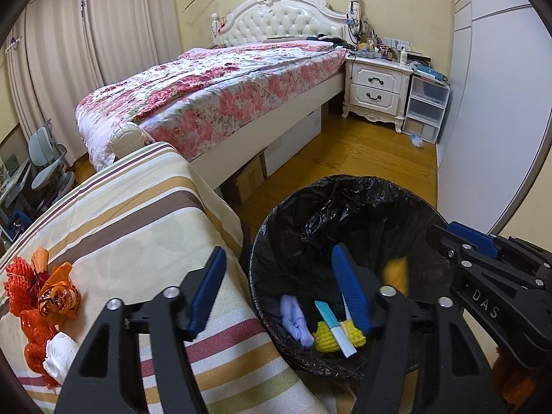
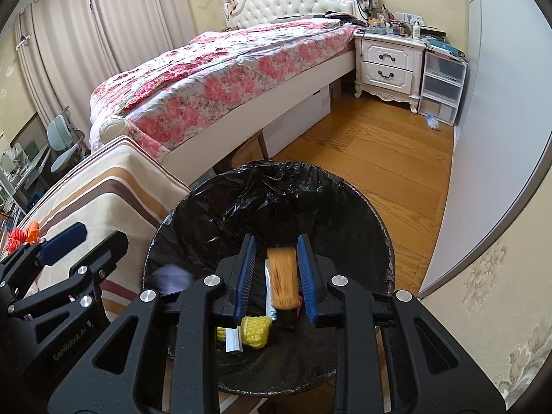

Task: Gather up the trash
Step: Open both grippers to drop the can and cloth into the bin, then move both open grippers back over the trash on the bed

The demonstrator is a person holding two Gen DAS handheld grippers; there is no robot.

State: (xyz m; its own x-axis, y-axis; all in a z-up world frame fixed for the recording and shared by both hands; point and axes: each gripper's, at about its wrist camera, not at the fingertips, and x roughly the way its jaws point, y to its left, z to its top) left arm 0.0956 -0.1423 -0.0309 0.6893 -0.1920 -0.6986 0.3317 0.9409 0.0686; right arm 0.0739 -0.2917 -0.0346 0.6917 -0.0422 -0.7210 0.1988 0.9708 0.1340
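Trash (image 2: 283, 277), an orange-brown piece, blurred, sits between the right gripper's (image 2: 276, 276) blue pads, in the centre of the right view, above the black-lined bin (image 2: 345, 214). I cannot tell if the pads press it or it already falls. To do this step well, keep the gripper over the bin's middle while letting go. The left gripper (image 1: 279, 293) stands apart and empty. More orange wrappers (image 1: 45, 296) lie on the striped cloth (image 1: 138, 227), lower left of the left view.
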